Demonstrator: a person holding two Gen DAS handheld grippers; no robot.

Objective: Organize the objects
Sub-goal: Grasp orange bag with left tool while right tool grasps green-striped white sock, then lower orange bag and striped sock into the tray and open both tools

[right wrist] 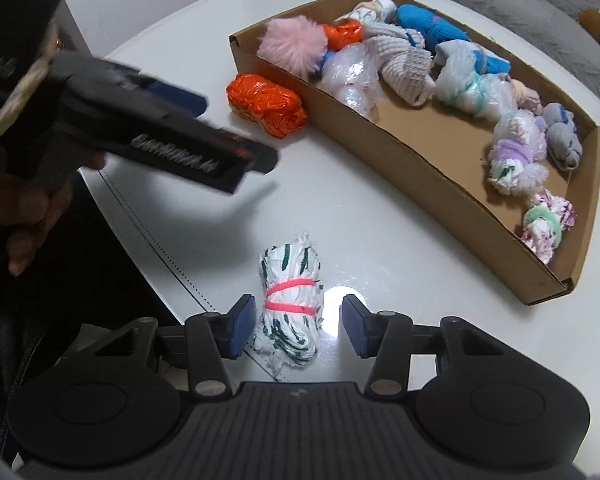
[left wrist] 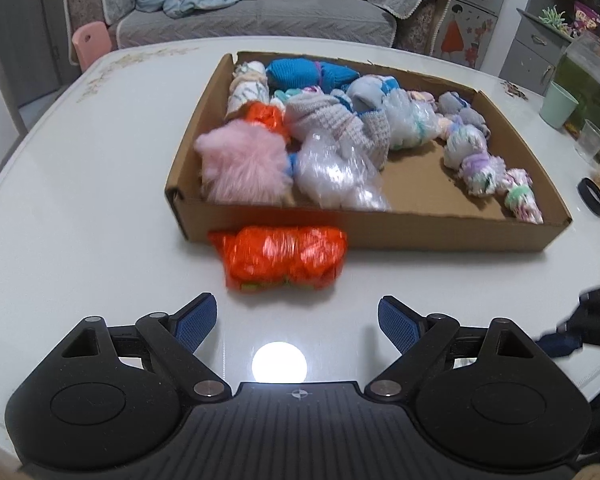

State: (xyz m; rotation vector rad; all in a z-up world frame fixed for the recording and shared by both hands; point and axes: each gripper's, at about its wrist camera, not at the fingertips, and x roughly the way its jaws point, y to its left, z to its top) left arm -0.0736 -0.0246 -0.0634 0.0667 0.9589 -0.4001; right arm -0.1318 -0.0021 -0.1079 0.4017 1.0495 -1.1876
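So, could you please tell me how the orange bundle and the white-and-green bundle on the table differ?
The orange bundle is shiny and crinkled, while the white-and-green bundle is matte, green-striped and tied with pink bands. The orange bundle lies against the cardboard box; the white-and-green bundle sits between the open right gripper pads. Both rest outside the box.

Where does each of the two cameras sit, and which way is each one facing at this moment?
Left wrist view: sits on the left gripper, low over the white table, facing the cardboard box and sofa; its open blue-padded fingers show.
Right wrist view: sits on the right gripper, looking down at a white-and-green bundle between its open fingers, apparently not yet clamped; the left gripper and the person's hand show.
Shared: the box, the table and the orange bundle lying outside, against the box wall.
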